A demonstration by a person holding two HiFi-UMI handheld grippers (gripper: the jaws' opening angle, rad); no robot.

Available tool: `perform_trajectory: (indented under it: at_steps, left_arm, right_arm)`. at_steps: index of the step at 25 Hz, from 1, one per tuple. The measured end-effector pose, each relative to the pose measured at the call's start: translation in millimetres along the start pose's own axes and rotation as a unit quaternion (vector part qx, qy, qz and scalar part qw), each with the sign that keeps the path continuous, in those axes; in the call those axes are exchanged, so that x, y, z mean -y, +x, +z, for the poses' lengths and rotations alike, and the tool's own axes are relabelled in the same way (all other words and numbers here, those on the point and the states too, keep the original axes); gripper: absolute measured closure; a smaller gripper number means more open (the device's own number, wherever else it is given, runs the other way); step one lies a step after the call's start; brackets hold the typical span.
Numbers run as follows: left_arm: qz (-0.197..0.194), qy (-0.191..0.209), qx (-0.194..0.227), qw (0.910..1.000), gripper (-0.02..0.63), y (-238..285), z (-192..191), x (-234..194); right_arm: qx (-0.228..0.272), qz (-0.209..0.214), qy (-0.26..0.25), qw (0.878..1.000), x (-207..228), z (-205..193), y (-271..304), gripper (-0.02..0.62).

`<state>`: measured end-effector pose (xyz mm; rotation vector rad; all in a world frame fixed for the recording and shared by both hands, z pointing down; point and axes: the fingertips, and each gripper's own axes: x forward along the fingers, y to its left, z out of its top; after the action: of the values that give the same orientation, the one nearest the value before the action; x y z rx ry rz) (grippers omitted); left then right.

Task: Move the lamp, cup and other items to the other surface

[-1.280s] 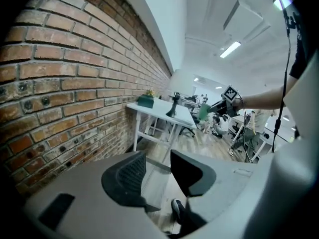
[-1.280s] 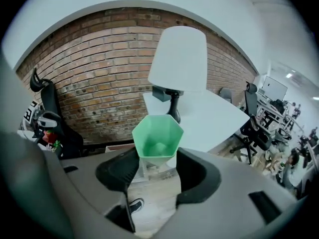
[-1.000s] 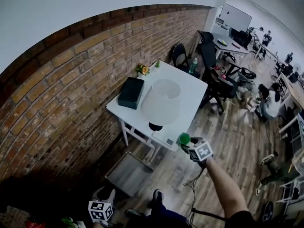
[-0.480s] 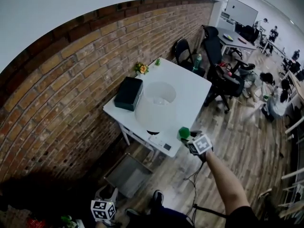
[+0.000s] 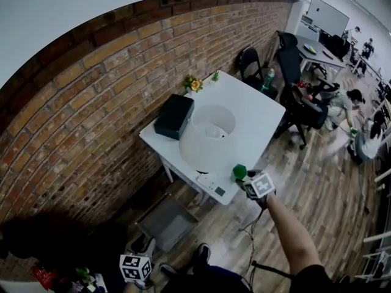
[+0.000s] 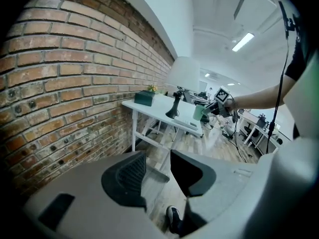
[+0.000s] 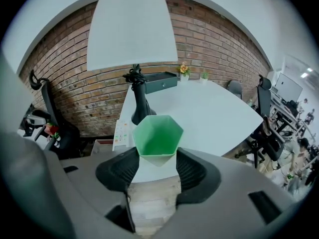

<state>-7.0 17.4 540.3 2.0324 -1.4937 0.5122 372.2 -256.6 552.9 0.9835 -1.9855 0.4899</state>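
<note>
Grey left hand-held gripper [image 6: 157,161]: low at the person's left side, jaws standing a little apart with nothing between them; wood floor and a dark shoe [image 5: 203,253] show through the gap.

Right hand-held gripper [image 7: 156,158]: closed on the green cup [image 7: 157,136], one pad on each flank of the tapered lower half.

Green cup: six-sided and held about upright, with the long axis near vertical, the mouth up and the narrow base down between the pads. It sits at the near right corner of the white worktop [image 5: 256,118]. Its base is hidden by the jaws, so whether it touches the surface cannot be told.

White flat panel with small buttons [image 7: 121,131]: lies at the worktop's near edge, just beside the lamp foot. Its print is too small to read.

Lamp [image 5: 208,138]: stands upright on the near half of the worktop, with the long axis vertical and a white conical shade opening downward. In the head view the shade covers the stem. The right gripper view shows the dark stem and foot.

Dark green box [image 5: 174,116]: lies flat on the wall side, beyond the lamp, with its long side running along the worktop edge.

Yellow flowers [image 5: 194,84] and a small green plant [image 5: 215,75]: stand at the far edge, too small for detail.

Grey low tray [image 5: 166,223]: rests on the floor beside the worktop legs, partly in shadow.

Brick wall [image 5: 91,102]: runs along the worktop's long side.
</note>
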Motion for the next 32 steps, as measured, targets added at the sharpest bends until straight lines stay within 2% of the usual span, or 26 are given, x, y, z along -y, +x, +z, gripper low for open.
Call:
perform_trajectory:
  at_steps: [5,13,16,21,24,27,30,32]
  left_arm:
    - [0.014,-0.008,-0.009,0.9998,0.456,1,-7,0]
    - [0.024,-0.013,-0.014,0.9995,0.456,-2,-13,3]
    - [0.023,-0.011,-0.014,0.9996,0.456,-2,-13,3]
    - [0.018,-0.005,-0.008,0.9998,0.456,-6,-8,-2]
    - [0.012,0.004,-0.002,0.9999,0.456,-9,-4,-7]
    - [0.008,0.012,0.007,0.9999,0.456,-16,4,-14]
    - [0.008,0.018,0.022,0.9996,0.456,-27,16,-24]
    - [0.010,0.025,0.032,0.9991,0.456,-35,25,-31]
  right_arm:
    - [0.004,0.011,-0.014,1.000,0,4,16,0.354]
    - [0.011,0.035,-0.008,0.999,-9,0,29,0.337]
    - [0.019,0.028,-0.011,0.999,-10,-3,32,0.282]
    - [0.042,0.000,0.019,0.999,-11,-7,13,0.282]
    - [0.067,-0.034,0.028,0.997,-11,-7,-12,0.324]
    - [0.131,-0.062,0.044,0.988,-18,10,-47,0.394]
    - [0.195,-0.086,0.060,0.975,-37,31,-90,0.499]
    - [0.237,-0.099,0.049,0.965,-54,48,-116,0.577]
